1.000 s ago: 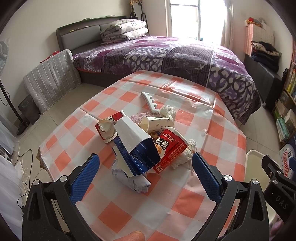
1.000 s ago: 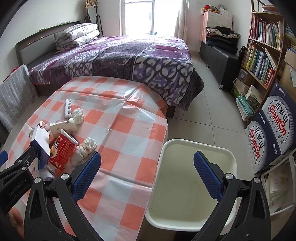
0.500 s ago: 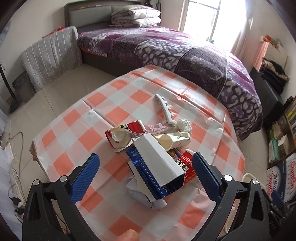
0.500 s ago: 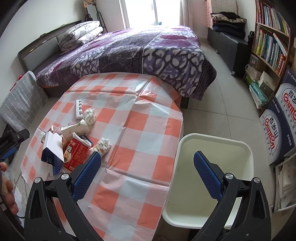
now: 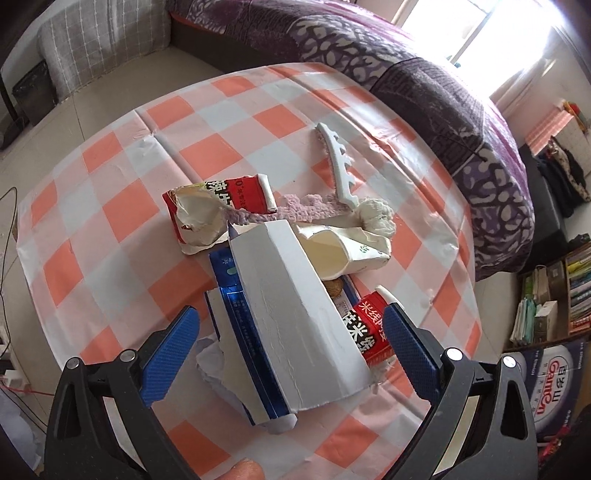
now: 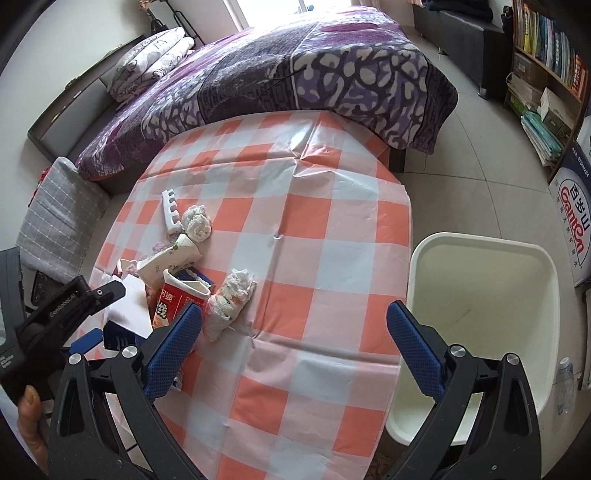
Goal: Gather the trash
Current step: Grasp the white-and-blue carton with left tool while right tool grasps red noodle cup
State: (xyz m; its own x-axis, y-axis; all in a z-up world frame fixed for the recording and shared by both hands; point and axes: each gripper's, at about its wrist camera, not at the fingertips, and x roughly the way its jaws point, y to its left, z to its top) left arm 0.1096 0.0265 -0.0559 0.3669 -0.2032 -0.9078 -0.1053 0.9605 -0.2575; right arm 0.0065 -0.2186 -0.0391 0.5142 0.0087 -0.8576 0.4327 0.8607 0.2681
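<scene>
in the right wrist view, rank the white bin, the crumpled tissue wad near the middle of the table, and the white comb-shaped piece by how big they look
1. White bin, by far the largest.
2. Crumpled tissue wad.
3. Comb-shaped piece, though it lies farther from the camera, so its rank against the wad is unsure.

Daylight fills both views, coming from the window (image 5: 491, 33) beyond the bed (image 6: 295, 74). In the left wrist view the window is blown out to pure white, and the glare washes over the bedspread just below it. The checked tablecloth (image 5: 155, 155) is evenly lit, with soft, faint shadows under the trash pile (image 5: 280, 280). In the right wrist view, the strip of window (image 6: 266, 9) above the bed is also overexposed. Both pictures are sharp at the centre. Fisheye distortion bends the table edge and floor around the bed, and the corners fall to black vignette.
</scene>
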